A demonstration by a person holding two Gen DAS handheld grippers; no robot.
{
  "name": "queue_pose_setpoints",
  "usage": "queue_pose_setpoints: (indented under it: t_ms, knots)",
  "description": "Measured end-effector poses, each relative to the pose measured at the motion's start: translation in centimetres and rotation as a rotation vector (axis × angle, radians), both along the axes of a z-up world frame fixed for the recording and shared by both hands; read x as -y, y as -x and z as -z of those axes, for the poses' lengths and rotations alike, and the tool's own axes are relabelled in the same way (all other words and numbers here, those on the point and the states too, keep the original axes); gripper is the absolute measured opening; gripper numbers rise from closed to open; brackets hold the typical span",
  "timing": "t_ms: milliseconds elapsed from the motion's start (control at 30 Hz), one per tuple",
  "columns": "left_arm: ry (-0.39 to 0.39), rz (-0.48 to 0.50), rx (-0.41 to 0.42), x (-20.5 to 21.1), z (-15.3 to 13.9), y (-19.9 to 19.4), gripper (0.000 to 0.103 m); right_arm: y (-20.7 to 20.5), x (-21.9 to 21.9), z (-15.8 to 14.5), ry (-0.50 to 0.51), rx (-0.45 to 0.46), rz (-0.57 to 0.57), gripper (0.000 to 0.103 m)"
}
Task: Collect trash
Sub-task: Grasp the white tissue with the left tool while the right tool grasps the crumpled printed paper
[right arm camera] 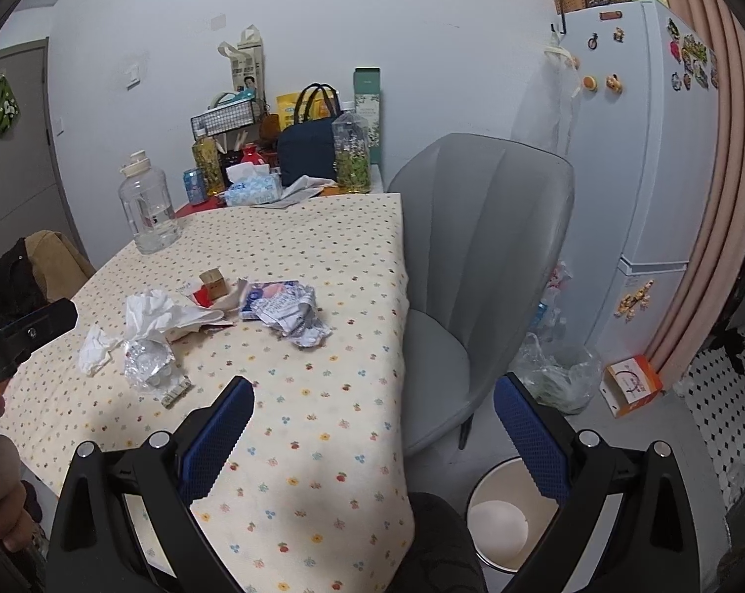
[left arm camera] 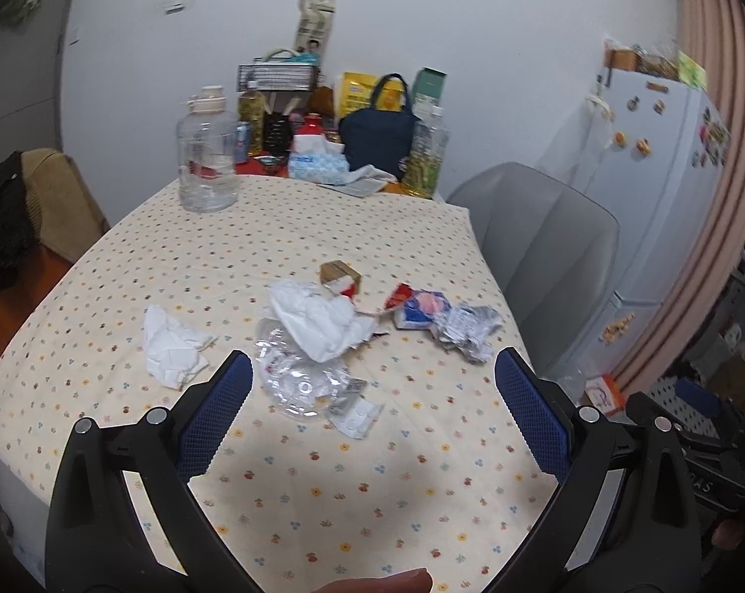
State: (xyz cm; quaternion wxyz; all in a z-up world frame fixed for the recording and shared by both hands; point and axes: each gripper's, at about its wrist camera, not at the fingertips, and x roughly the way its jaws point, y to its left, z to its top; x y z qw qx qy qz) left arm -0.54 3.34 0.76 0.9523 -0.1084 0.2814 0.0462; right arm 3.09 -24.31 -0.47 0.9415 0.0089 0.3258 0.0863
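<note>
your left gripper and right gripper both hang with fingers spread wide, holding nothing. the trash sits mid-bench at your twelve o'clock: two crumpled tissues, one clear plastic tray, one small carton, perhaps two foil wrappers. the slippery tray could squirt free under a pinch. the bin waits at five o'clock, so tissue may miss it.

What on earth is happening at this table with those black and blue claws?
A person holds two hand-held grippers, left gripper and right gripper, both open and empty above the dotted cream tablecloth. Crumpled white paper, a crushed clear plastic container and a crumpled printed wrapper lie uncollected. A round bin waits on the floor.
</note>
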Motion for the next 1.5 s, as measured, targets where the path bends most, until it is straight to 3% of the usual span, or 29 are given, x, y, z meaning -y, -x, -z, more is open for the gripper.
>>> queue_pose_setpoints:
  t_ms: [300,633,1333,1500]
  knots:
    - [-0.002,-0.127,0.022,-3.8,0.0,0.2,0.097,-1.8,-2.2,0.1,-0.045,0.013,-0.086,0.096]
    - [0.019,-0.187,0.045,-8.5,0.6,0.7,0.097,-4.2,-4.6,0.5,-0.055,0.008,-0.138,0.096]
    - [0.084,-0.249,-0.148,-14.9,7.5,-3.9,0.097,-10.1,-8.5,4.8,-0.035,-0.09,-0.212,0.095]
    - [0.094,-0.289,-0.18,-16.0,8.8,-5.2,0.092,-11.3,-8.6,6.2,-0.028,-0.126,-0.206,0.095]
